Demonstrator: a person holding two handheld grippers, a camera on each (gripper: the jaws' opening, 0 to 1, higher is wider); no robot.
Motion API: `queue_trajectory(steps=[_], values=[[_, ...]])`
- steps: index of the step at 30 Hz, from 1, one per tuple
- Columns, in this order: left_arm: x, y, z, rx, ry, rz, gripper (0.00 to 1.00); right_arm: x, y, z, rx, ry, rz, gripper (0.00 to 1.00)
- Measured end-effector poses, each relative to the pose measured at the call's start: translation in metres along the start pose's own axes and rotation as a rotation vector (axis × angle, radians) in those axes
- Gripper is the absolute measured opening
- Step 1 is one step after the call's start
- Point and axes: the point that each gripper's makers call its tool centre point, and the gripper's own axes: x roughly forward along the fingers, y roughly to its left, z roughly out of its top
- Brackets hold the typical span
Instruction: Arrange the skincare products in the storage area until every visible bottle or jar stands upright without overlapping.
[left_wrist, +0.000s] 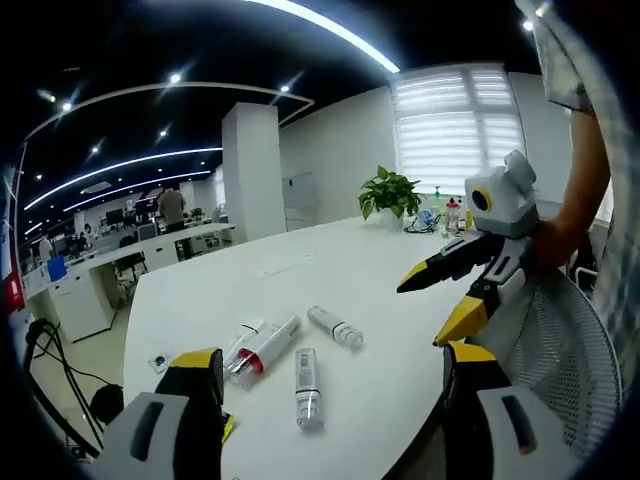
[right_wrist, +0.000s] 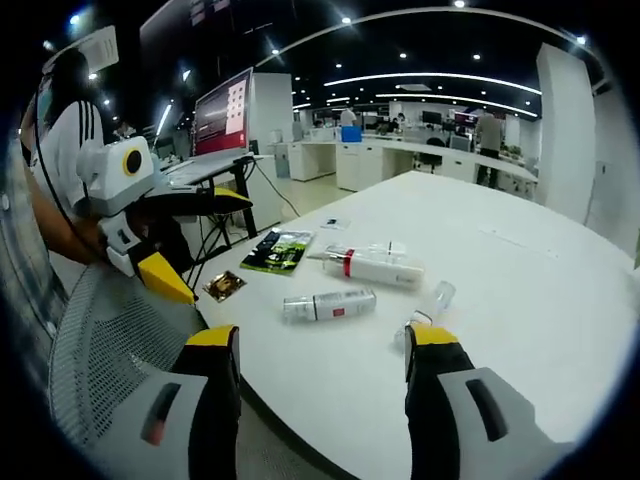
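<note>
Bottles (left_wrist: 309, 388) lie flat; booklet (right_wrist: 279, 250) in right gripper view, plant (left_wrist: 388, 192) in left.

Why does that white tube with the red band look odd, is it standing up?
No, it is tipped over. The white tube with the red band lies flat along the white table, as do the two clear bottles beside it.

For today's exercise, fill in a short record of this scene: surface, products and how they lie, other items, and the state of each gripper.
surface: white table
products: clear bottle, red-banded tube and small clear bottle, all lying on their sides, none upright
other items: dark booklet and small card near the table edge; potted plant at the far end
left gripper: open, holding nothing
right gripper: open, holding nothing
task status: not yet done
</note>
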Motion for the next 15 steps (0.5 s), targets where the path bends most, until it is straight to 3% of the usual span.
queue_trajectory(steps=[15], values=[[0.0, 0.001, -0.0022, -0.015, 0.004, -0.004, 0.96, 0.0016, 0.0027, 0.0023, 0.014, -0.004, 0.013, 0.68]])
